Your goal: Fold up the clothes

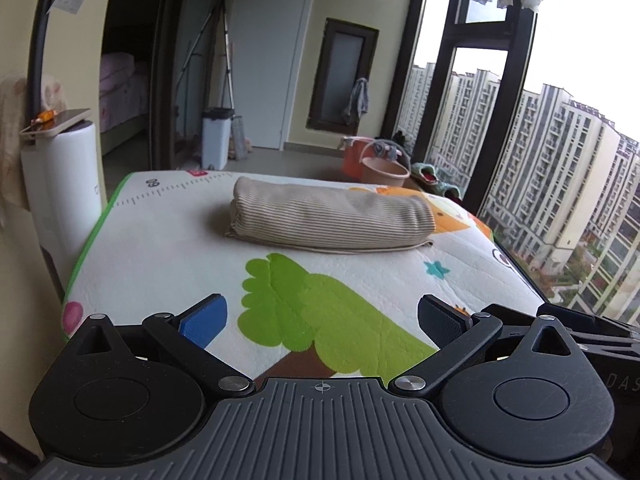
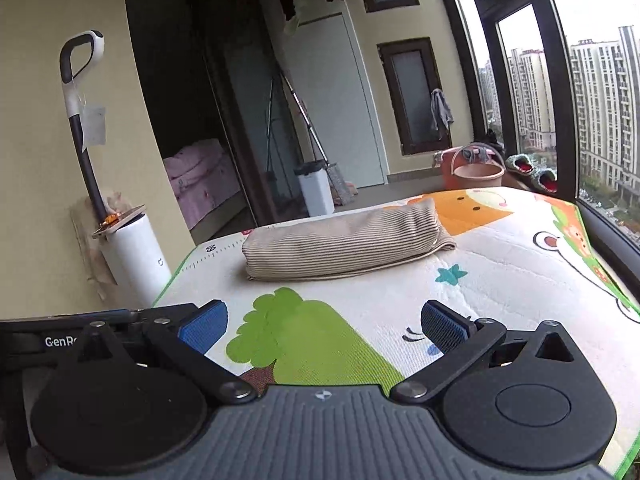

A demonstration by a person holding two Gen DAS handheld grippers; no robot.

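Note:
A beige striped garment [image 1: 332, 218] lies folded into a long narrow bundle across the far part of a cartoon-print mat [image 1: 160, 256]. The right wrist view shows the same folded garment [image 2: 344, 240] on the mat [image 2: 500, 264]. My left gripper [image 1: 322, 320] is open, held back over the green tree print, well short of the garment, with nothing between its fingers. My right gripper [image 2: 324, 324] is also open and empty, hovering above the near part of the mat. The left gripper's body [image 2: 60, 340] shows at the left edge of the right wrist view.
A white cylinder [image 1: 64, 184] with a phone on top stands at the mat's left edge, beside a vacuum handle [image 2: 80, 120]. Beyond the mat sit a white bin [image 1: 216, 138], buckets [image 1: 380, 164] and slippers [image 2: 532, 172]. A tall window [image 1: 560, 180] runs along the right side.

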